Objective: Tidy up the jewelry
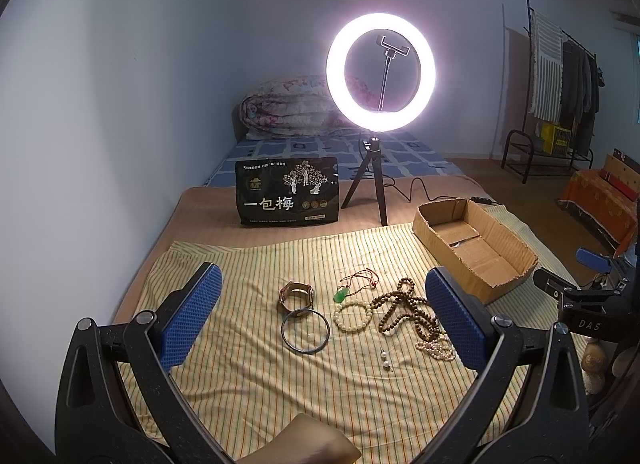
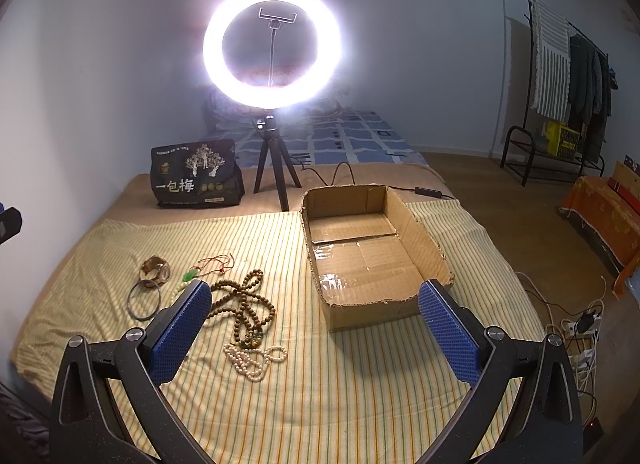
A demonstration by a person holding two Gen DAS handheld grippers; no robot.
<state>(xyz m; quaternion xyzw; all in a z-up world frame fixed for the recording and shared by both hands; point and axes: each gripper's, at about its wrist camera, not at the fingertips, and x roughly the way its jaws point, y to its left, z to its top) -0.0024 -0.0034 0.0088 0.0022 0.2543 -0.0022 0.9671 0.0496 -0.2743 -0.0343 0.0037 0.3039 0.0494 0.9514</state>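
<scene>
Left wrist view: left gripper [image 1: 324,316] held above the striped cloth [image 1: 256,384], blue ribbed pads spread wide, nothing between them. The box [image 1: 502,242], a shallow cardboard tray with torn edges, lies to the right on the cloth; what shows of its floor holds no jewelry, though its near end is hidden behind the wall. Jewelry lies loose on the cloth left of the box: a watch [image 1: 297,296] curled on its side, a thin dark bangle [image 1: 305,331] touching it in front, a green pendant [image 1: 341,296] on a red cord, a pale bead bracelet [image 1: 353,316], a tangle of brown beads [image 1: 404,306], and a pearl strand [image 1: 436,348] partly behind the right pad. Two small pearl pieces [image 1: 385,359] lie apart in front; possibly earrings, too small to tell. Behind stand a black snack bag [image 1: 287,191] and a lit ring light [image 1: 380,71] on a tripod. The right gripper [image 1: 592,288] shows at the right edge. Right wrist view: right gripper [image 2: 316,328] likewise wide apart and holding nothing, above the cloth [image 2: 320,392]. The box [image 2: 424,242] lies between the pads ahead, its taped floor bare. The brown beads [image 2: 244,304] and pearl strand [image 2: 252,360] are just right of the left pad, which covers most of the bracelet; bangle [image 2: 144,300], watch [image 2: 156,268] and pendant [image 2: 190,275] lie farther left. A clothes rack [image 2: 560,79] stands by the far wall.
</scene>
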